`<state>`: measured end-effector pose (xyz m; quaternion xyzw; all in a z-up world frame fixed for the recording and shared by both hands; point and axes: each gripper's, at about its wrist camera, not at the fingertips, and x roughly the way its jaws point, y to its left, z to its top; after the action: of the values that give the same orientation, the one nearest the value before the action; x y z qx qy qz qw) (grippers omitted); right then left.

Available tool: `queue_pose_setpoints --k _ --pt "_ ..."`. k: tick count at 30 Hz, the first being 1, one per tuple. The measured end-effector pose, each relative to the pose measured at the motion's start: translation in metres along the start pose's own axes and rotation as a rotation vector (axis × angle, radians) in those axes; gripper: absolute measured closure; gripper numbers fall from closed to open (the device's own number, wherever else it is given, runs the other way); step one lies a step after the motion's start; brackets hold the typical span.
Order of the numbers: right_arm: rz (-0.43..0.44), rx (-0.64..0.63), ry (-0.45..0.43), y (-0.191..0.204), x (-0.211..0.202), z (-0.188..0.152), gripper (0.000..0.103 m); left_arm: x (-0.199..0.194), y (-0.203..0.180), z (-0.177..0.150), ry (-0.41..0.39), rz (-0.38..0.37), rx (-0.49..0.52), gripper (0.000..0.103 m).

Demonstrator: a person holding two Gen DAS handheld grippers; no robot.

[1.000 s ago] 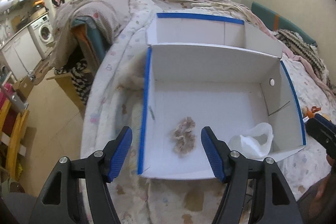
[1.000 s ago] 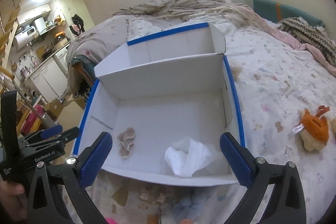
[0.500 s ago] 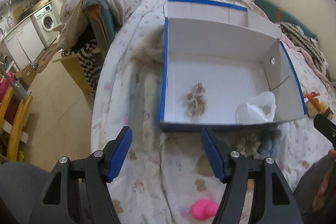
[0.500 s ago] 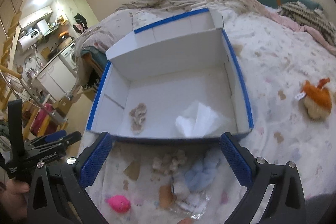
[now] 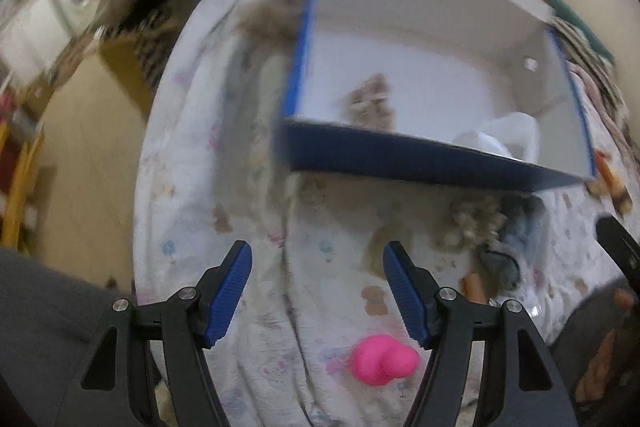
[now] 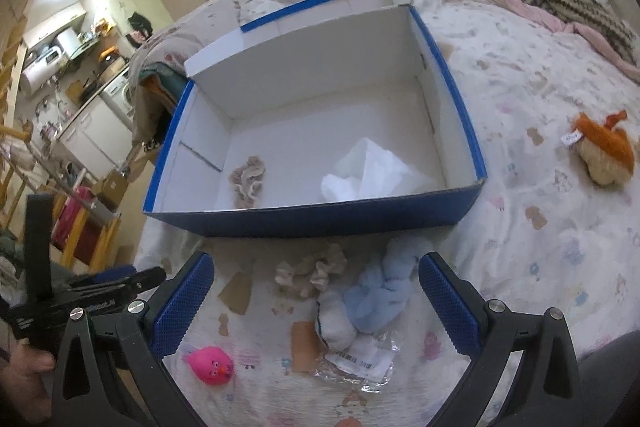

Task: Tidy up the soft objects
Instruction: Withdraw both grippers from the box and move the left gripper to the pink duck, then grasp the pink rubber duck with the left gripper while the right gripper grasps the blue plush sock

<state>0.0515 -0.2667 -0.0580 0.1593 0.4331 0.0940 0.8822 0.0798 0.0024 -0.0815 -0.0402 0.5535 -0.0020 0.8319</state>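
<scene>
Pickup is being prepared: the left gripper (image 5: 316, 291) is being held open, empty. The pink toy (image 5: 384, 359) just below it is judged next, needing lowering and closing.

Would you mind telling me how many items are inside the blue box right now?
2: a beige scrunchie near the box's front left, and a white cloth toward its front right. Nothing else shows inside.

The way into the blue-edged box (image 6: 320, 219) is open from above, and most of its white floor is bare beside a beige scrunchie (image 6: 248, 181) and a white bag (image 6: 372, 175). In front of its near wall, the bedspread (image 6: 540, 247) is crowded by a beige fabric piece (image 6: 310, 271), a light blue soft toy (image 6: 380, 299), a clear wrapper (image 6: 360, 363) and a pink toy (image 6: 210, 365). Open bedspread is left to the right, up to an orange plush (image 6: 604, 151).
</scene>
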Motion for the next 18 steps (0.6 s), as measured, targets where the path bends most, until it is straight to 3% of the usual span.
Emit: queue_pose_setpoints --k 3,7,11,14,18 --pt "0.007 0.017 -0.013 -0.003 -0.002 0.0 0.0 0.009 0.011 -0.002 0.039 -0.005 -0.044 0.038" --pt "0.01 0.039 0.001 -0.005 0.002 0.001 0.0 0.024 0.003 -0.012 0.129 -0.048 -0.001 0.038" --pt "0.004 0.053 0.009 -0.008 0.004 0.0 0.0 0.028 -0.02 -0.032 0.202 -0.109 0.092 0.038" --pt "0.003 0.065 0.012 -0.009 0.004 0.0 0.0 0.026 -0.046 -0.048 0.222 -0.161 0.218 0.038" --pt "-0.002 0.073 0.024 -0.01 0.006 0.0 0.0 0.038 -0.071 -0.07 0.305 -0.159 0.365 0.038"
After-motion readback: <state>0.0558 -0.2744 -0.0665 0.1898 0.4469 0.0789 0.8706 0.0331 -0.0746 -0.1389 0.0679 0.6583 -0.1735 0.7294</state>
